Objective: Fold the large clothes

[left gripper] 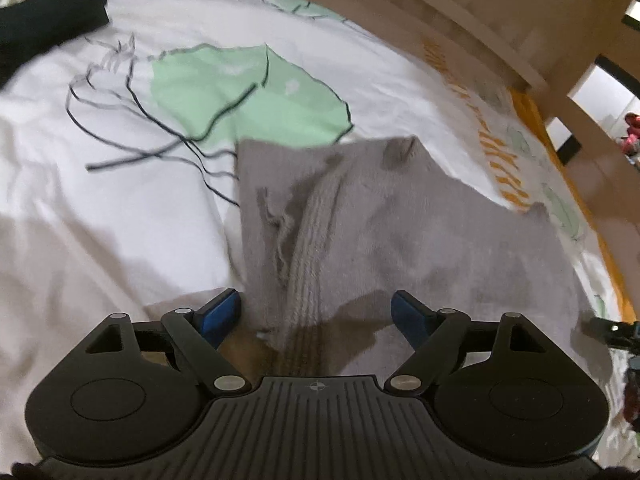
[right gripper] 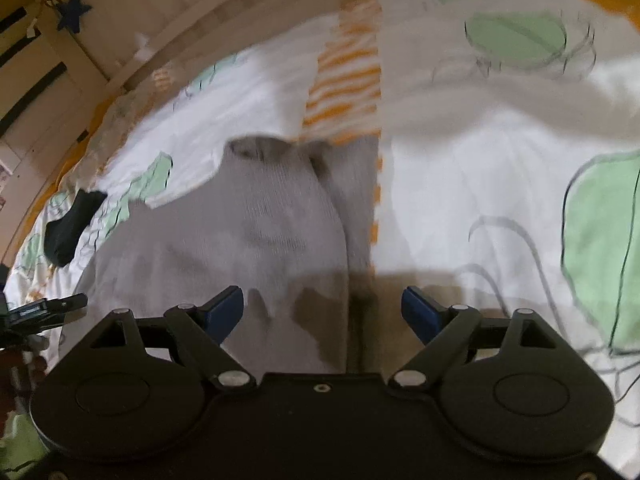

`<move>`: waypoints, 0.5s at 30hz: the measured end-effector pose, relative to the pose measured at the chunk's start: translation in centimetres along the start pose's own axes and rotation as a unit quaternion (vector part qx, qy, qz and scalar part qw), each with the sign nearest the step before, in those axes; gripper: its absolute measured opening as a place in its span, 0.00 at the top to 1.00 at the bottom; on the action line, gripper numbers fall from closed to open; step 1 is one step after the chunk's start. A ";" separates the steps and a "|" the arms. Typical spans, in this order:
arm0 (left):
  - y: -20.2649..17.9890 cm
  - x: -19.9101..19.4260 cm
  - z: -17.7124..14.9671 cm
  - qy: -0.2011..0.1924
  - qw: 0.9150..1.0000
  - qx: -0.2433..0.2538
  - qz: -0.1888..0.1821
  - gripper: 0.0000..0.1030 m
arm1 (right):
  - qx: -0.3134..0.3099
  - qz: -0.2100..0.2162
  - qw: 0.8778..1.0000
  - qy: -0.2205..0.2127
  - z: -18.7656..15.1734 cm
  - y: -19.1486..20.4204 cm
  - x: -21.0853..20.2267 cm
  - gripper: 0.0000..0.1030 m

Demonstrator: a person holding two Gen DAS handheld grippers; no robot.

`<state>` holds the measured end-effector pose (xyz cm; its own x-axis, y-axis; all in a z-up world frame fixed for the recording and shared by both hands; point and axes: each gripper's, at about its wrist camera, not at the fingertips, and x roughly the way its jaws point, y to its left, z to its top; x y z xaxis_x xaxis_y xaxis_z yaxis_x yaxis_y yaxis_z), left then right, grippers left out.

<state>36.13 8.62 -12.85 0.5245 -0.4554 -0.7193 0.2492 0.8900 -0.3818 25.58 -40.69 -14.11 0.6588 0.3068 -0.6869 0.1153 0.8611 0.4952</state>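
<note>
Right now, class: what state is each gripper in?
Left gripper: open, holding nothing; grey garment lies between its fingers.
Right gripper: open, holding nothing, above the same garment.

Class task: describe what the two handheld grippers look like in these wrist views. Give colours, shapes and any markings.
The left gripper and right gripper are alike: black bodies, two rounded discs, angled linkage arms with silver pivot pins, blue finger pads. The left's centre plate is ribbed with a small round emblem; the right's is smooth with one small screw.

The right hand-held gripper [right gripper: 322, 312] is hovering with its jaws wide apart over a grey knitted garment [right gripper: 256, 232] that is lying on the leaf-printed bed cover [right gripper: 480, 184]; a dark sock [right gripper: 72, 224] is lying nearby.
</note>
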 end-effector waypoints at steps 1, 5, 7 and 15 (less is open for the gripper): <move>0.0 0.2 0.0 -0.002 1.000 -0.007 -0.007 0.15 | 0.006 0.008 1.000 0.007 -0.2 -0.2 0.4 0.15; 0.3 1.1 0.3 -0.006 0.999 -0.039 -0.038 0.08 | 0.030 0.048 0.998 0.000 -0.4 -0.9 1.3 0.07; 0.3 1.5 0.3 -0.009 0.998 -0.051 -0.046 0.04 | 0.057 0.078 0.995 -0.010 -0.5 -1.3 1.9 0.07; -0.6 2.5 0.7 -0.003 0.997 -0.041 -0.061 0.01 | 0.081 0.128 0.988 -0.036 -0.7 -1.4 3.1 0.00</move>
<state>37.82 6.94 -13.97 0.5000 -0.5597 -0.6609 0.2443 0.8233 -0.5124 26.92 -40.69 -17.26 0.7317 0.4717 -0.4920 0.0516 0.6814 0.7301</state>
